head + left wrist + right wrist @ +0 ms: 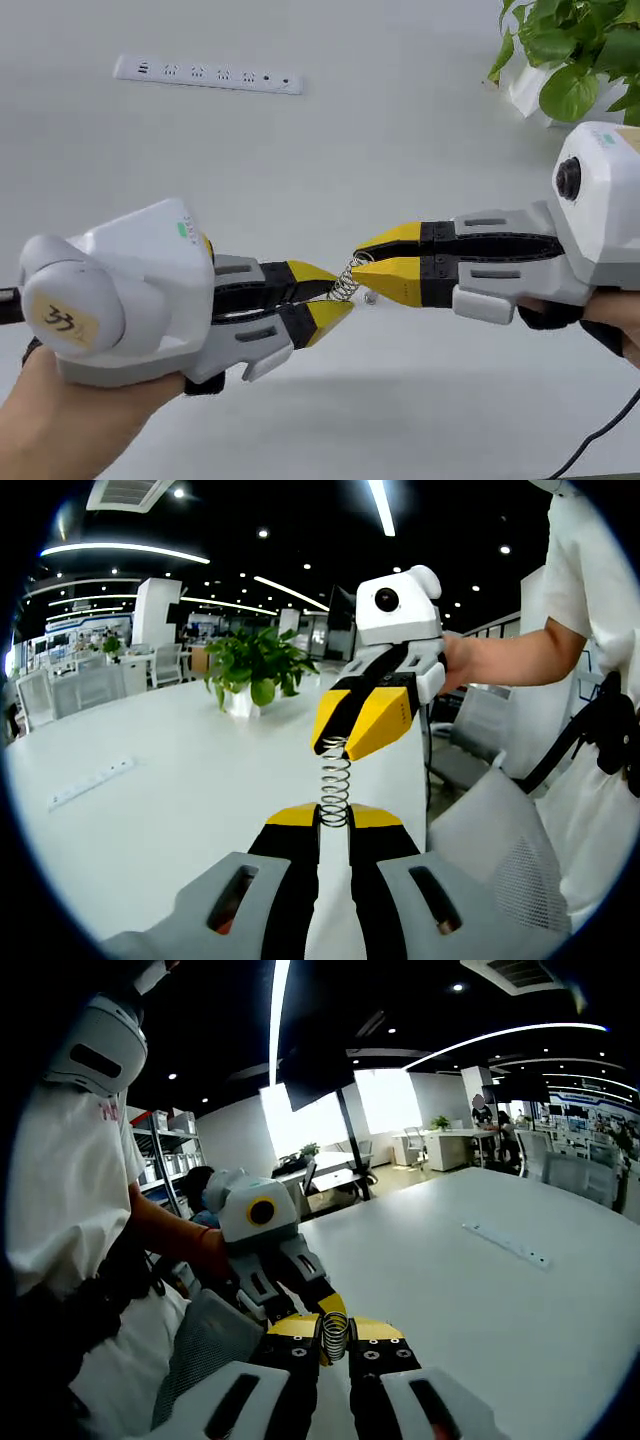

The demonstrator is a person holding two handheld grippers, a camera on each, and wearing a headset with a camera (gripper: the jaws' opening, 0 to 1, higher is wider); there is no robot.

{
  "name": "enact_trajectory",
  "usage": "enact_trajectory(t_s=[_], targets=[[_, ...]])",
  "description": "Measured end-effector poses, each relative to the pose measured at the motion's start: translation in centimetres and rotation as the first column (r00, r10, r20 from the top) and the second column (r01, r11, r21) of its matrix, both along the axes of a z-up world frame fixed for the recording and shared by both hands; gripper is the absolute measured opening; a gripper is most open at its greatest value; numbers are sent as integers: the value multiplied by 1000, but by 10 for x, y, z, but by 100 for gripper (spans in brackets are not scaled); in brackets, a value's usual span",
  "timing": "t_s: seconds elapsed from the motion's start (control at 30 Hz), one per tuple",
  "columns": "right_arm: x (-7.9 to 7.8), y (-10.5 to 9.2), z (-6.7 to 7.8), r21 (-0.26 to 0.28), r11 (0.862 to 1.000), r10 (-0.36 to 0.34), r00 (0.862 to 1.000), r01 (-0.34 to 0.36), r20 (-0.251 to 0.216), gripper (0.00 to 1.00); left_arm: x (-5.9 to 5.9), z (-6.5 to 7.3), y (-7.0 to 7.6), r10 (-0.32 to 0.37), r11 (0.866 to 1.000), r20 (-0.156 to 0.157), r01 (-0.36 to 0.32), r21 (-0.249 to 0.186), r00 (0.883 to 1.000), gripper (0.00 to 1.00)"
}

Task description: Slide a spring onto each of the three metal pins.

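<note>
Left gripper [340, 292], nearest, and right gripper [358, 261] each pinch one end of the spring [346, 281]; best keep them aligned so coils don't buckle.

Head view above table [300, 150], gripper views close, seemingly head-on, sharing spring [335, 780]

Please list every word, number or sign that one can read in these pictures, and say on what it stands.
"33": on the yellow sticker on the left gripper.
The green label on that gripper: too small to read.
Marks on the power strip: too small.
Red print on the shirt: blurred.
</note>
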State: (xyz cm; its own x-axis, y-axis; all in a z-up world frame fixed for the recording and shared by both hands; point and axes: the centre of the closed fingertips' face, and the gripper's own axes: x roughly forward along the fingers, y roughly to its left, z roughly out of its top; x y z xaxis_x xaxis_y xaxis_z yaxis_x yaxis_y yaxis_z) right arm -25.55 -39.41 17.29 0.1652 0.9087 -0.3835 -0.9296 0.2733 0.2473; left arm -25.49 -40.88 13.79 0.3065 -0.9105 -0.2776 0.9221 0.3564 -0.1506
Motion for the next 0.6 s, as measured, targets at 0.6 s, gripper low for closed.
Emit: enact_trajectory(t_s=[0.6], targets=[[-7,-11,-11,-296,931,243,968,-214,65,20,-6,-7,-4,-27,999,1,27,18,1000,7]])
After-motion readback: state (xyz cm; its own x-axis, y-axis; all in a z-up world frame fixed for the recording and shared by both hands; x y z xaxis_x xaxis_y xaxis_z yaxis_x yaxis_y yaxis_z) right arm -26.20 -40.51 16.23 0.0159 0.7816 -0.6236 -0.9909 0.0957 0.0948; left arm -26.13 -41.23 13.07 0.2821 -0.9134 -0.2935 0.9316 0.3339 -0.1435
